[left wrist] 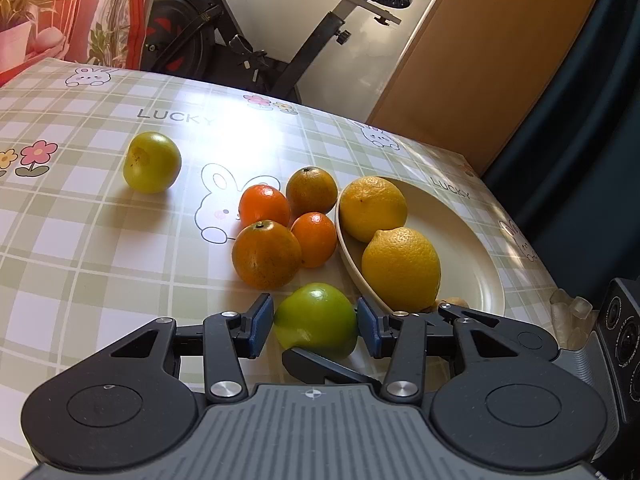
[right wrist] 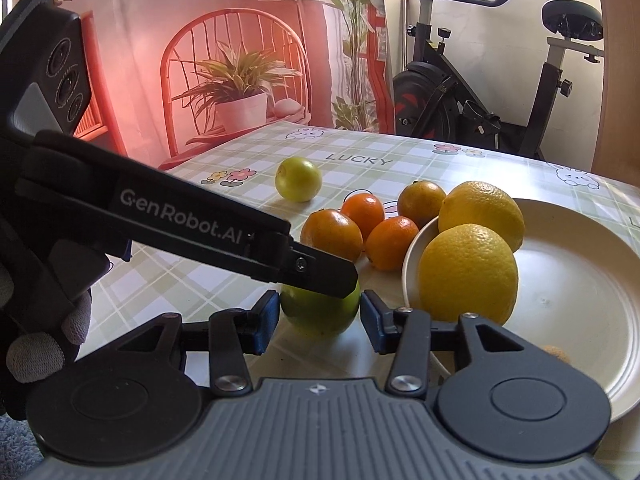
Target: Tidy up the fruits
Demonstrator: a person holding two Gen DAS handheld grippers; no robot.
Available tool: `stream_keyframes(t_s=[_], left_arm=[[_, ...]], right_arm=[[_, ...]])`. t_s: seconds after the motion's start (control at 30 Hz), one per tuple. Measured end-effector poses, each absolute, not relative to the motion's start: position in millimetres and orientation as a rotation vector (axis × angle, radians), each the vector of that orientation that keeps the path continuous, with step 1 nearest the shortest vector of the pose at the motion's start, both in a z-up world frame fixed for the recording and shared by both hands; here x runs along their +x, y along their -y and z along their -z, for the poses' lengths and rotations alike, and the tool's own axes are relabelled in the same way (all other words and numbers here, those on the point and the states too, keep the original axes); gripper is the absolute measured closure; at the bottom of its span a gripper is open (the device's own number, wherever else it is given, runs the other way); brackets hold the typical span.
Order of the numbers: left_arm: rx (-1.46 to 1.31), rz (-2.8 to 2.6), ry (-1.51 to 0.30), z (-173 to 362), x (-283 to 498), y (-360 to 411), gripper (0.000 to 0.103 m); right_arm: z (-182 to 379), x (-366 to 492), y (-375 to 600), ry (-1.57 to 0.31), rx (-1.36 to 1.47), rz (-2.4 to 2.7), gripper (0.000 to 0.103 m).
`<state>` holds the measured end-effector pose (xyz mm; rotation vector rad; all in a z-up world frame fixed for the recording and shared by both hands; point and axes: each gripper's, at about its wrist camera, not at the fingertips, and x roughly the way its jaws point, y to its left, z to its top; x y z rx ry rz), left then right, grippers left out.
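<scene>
tabletop (left wrist: 120, 248): glossy wipe-clean plaid cover
lemons (left wrist: 401, 267): pebbly, dimpled peel
green fruit (left wrist: 316, 320): smooth, shiny
plate (right wrist: 568, 280): smooth cream, slight sheen
fingers (left wrist: 262, 326): matt black plastic

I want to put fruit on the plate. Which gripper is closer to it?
Right. The right gripper sits right beside the plate; the left gripper reaches in from farther left.

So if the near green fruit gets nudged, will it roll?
Probably. The green fruit is round and smooth and sits loose on a slick-looking tablecloth. Its glossy skin may slip between narrow pads. It looks firm, so it likely won't squash.
</scene>
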<state>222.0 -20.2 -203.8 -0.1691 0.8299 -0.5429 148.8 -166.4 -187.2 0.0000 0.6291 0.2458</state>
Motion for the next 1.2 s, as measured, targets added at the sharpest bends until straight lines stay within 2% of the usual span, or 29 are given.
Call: stream_keyframes(t_s=[1.2], left_arm=[[-0.212, 0.482, -0.788, 201, 199, 15, 0.055]], right_arm=[[185, 136, 168, -0.604, 0.007, -0.307, 0.056]])
